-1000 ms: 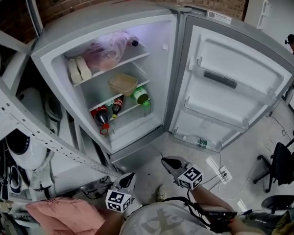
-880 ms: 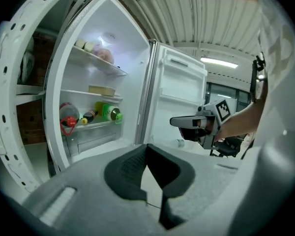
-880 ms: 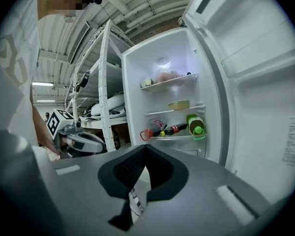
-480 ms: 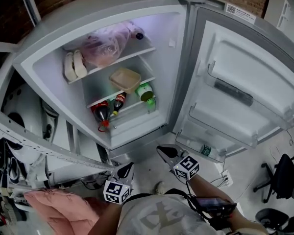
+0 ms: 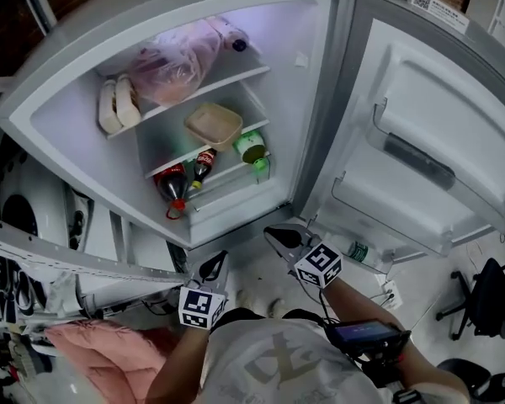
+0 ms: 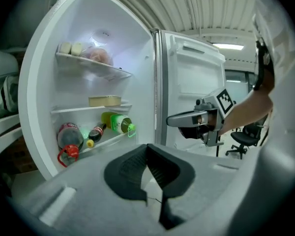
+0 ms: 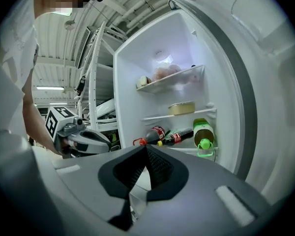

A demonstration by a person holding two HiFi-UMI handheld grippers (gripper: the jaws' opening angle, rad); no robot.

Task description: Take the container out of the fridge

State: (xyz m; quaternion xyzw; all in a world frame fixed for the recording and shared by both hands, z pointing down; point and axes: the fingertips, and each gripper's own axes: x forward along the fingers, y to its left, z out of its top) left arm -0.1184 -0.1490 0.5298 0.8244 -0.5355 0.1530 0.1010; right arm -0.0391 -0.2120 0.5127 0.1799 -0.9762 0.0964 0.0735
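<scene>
We are holding both tongs in front of the open fridge [image 5: 67, 133], outside its cavity and touching none of it; the left tongs [image 5: 218, 263] are clenched on nothing; the right tongs [image 5: 278, 237] are likewise clenched and empty, sitting nearer the fridge's door [image 5: 421, 91]; the tan container [image 5: 213, 125] is resting on the fridge's middle shelf, untouched; a green bottle [image 5: 252, 148], a small dark bottle [image 5: 200, 165] and a large cola bottle [image 5: 173, 185] are lying on the fridge's bottom shelf; a pink bag [image 5: 172, 61] is sitting on its top shelf.
</scene>
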